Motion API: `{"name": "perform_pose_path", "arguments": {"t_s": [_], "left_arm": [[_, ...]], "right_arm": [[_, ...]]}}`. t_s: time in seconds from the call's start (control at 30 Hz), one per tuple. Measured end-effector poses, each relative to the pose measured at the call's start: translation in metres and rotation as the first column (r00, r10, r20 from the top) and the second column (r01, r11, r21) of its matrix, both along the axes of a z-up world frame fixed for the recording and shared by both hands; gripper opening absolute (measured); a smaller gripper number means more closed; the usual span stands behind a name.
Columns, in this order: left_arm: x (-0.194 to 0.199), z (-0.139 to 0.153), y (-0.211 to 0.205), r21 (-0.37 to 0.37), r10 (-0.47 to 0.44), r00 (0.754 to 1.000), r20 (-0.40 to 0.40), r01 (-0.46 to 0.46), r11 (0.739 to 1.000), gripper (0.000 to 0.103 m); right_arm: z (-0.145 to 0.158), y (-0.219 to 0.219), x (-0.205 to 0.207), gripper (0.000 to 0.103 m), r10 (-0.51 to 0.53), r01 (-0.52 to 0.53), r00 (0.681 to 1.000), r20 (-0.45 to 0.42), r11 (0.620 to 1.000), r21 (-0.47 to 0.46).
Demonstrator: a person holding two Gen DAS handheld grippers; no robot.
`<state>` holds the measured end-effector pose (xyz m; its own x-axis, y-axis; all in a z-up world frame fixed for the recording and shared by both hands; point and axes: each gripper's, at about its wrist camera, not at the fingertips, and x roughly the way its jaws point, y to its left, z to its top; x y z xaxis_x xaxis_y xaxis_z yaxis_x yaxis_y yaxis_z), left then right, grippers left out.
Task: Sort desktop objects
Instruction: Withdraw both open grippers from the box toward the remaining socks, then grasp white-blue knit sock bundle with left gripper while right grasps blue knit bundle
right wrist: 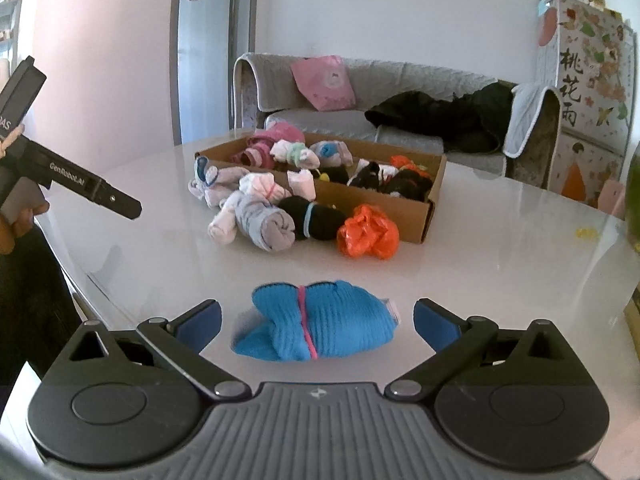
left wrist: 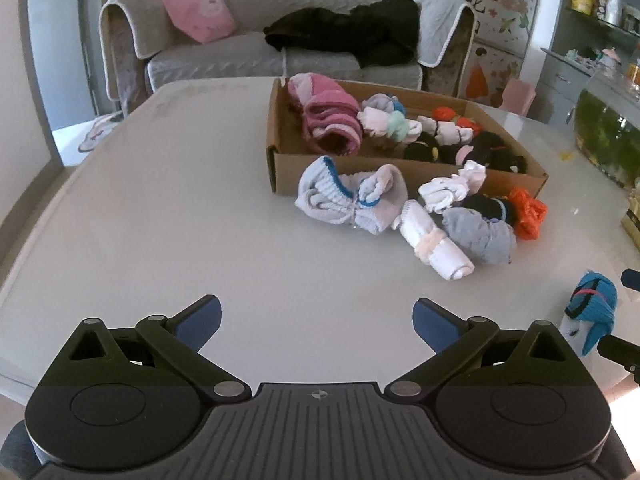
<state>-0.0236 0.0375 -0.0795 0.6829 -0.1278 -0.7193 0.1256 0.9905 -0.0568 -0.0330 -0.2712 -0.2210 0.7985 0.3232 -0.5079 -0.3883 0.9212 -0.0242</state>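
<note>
Between the spread fingers of the right tongs (right wrist: 317, 320) lies a blue sock bundle (right wrist: 320, 322), bound by a pink band and resting on the white bench (right wrist: 500, 264); the blue pads stand clear of it on both sides, so the tongs are released and nothing is gripped. The left tongs (left wrist: 317, 322) are likewise wide apart over bare bench, empty, with the same blue bundle off at the right edge of the left wrist view.

Farther on sits a loose heap of rolled socks: a grey roll (right wrist: 262, 222), a black roll (right wrist: 316, 220) and an orange bundle (right wrist: 368, 232), crowded together and touching. Behind them is the cardboard box (right wrist: 434, 208), already holding pink, pastel, black and orange bundles. A sofa (right wrist: 400, 76) stands beyond the bench.

My reading of the risks: the bundle is soft and lopsided, so a squeeze near its loose, flared end could catch only one layer and let the rest sag or unroll. Closing too low could scrape the pads on the glossy bench and push the bundle forward instead of pinching it. Carried low, it might clip the heap before the box.
</note>
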Motion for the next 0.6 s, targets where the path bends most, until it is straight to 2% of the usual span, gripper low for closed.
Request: {"name": "perform_pose_path", "arguments": {"t_s": [0.4,0.6], "left_arm": [[0.036,0.004,0.002,-0.001,0.032,0.999,-0.007,-0.032,0.999,0.103],[0.058,0.018,0.002,-0.116,0.044,0.999,-0.002,-0.044,0.992,0.103]], "right_arm": [[-0.012,0.001,0.007,0.102,0.048,-0.049,0.998,-0.027,0.999,-0.018],[-0.011,0.001,0.008,0.102,0.054,-0.054,0.998,-0.023,0.998,-0.017]]}}
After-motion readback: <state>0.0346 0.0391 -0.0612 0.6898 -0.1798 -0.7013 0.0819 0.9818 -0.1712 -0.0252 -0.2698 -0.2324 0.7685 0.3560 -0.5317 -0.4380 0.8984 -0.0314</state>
